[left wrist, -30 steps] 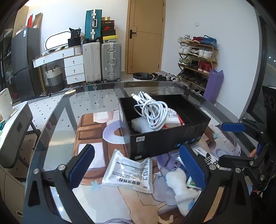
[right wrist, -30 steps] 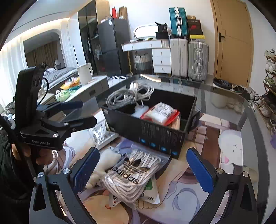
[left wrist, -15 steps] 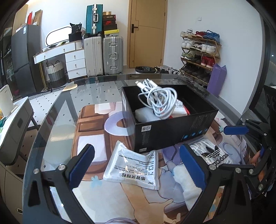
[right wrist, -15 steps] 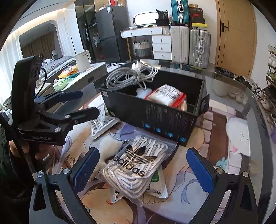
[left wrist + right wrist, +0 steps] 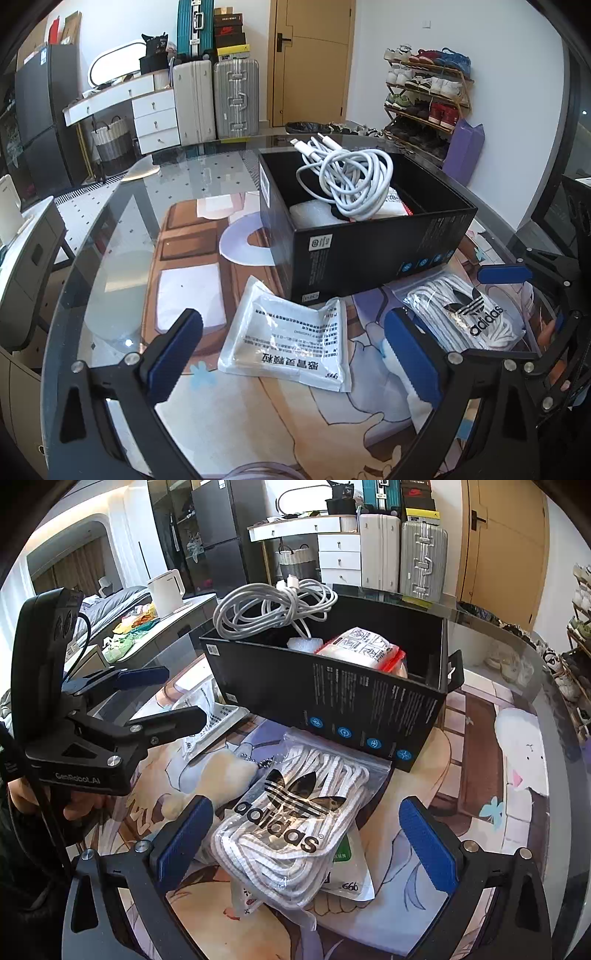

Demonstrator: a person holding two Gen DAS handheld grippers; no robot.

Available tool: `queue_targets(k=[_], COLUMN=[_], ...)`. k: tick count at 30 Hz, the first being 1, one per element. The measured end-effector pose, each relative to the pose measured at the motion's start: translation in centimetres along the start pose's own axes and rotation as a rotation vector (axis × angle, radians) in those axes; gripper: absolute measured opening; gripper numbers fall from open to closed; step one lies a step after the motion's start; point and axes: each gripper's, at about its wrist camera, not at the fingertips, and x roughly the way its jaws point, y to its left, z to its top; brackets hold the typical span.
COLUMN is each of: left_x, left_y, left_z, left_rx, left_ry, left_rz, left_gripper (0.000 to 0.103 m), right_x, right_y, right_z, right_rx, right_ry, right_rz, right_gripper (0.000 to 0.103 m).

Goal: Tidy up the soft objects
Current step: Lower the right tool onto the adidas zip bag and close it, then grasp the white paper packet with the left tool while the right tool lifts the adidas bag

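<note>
- Two grippers are over the table [image 5: 110,229], both spread wide with nothing between the fingers
- Left gripper [image 5: 291,354] hovers above the white pouch [image 5: 291,343], which lies flat on the mat just in front of the box [image 5: 369,254]; one pouch corner touches or slips under the box's near corner
- Right gripper [image 5: 303,840] hovers above the adidas bag [image 5: 295,823], a clear bag of white laces lying against the long side of the box and resting on a green-printed pouch [image 5: 347,871]
- Plush [image 5: 218,779], cream-coloured, lies on the mat just beside the adidas bag, between the two grippers
- Box status: already holds a cable coil [image 5: 347,181] piled above the rim, a red-edged pack [image 5: 362,648] and a white wrapped item [image 5: 314,218]; free space shows at the end away from the coil
- Step in hand, as judged: selection and approach of the next soft item; four items stay outside the box, so the task is roughly half done
- Next move calls for: lowering one gripper until its fingers straddle an item, closing on a raised fold or edge, lifting clear of the box wall, then releasing over the free space
- Caution: the adidas bag is slippery film and overlaps the pouch beneath; a shallow pinch may slide off or drag both
</note>
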Motion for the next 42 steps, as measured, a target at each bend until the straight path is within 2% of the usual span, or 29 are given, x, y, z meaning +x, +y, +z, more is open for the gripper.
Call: queue_targets(k=[12, 23, 26, 27, 29, 33, 37, 42], left_x=[0.6, 0.8, 0.8, 0.8, 0.8, 0.8, 0.8, 0.9], left_y=[0.4, 0.6, 0.7, 0.7, 0.7, 0.7, 0.8, 0.7], left_z=[-0.2, -0.2, -0.2, -0.3, -0.3, -0.3, -0.3, -0.3], left_rx=[-0.025, -0.032, -0.036, -0.037, -0.039, -0.038, -0.042, -0.037], left_ry=[0.039, 0.048, 0.050, 0.051, 0.051, 0.053, 0.057, 0.067], left_rz=[-0.022, -0.033, -0.037, -0.038, -0.038, -0.037, -0.030, -0.031], left_gripper=[0.099, 0.099, 0.099, 0.099, 0.099, 0.099, 0.099, 0.099], right_x=[2.0, 2.2, 1.9, 1.7, 1.6, 1.1, 0.1, -1.5], right_y=[-0.6, -0.4, 0.0, 0.1, 0.3, 0.5, 0.2, -0.3], right_z=[-0.1, -0.2, -0.2, -0.2, -0.1, 0.1, 0.3, 0.5], right_rx=[0.053, 0.058, 0.040, 0.033, 0.020, 0.007, -0.001, -0.002], right_ry=[0.051, 0.034, 0.020, 0.015, 0.011, -0.006, -0.028, -0.066], right_rz=[0.018, 0.010, 0.010, 0.017, 0.017, 0.013, 0.024, 0.036], right_gripper=[0.102, 0.102, 0.084, 0.075, 0.071, 0.055, 0.051, 0.050])
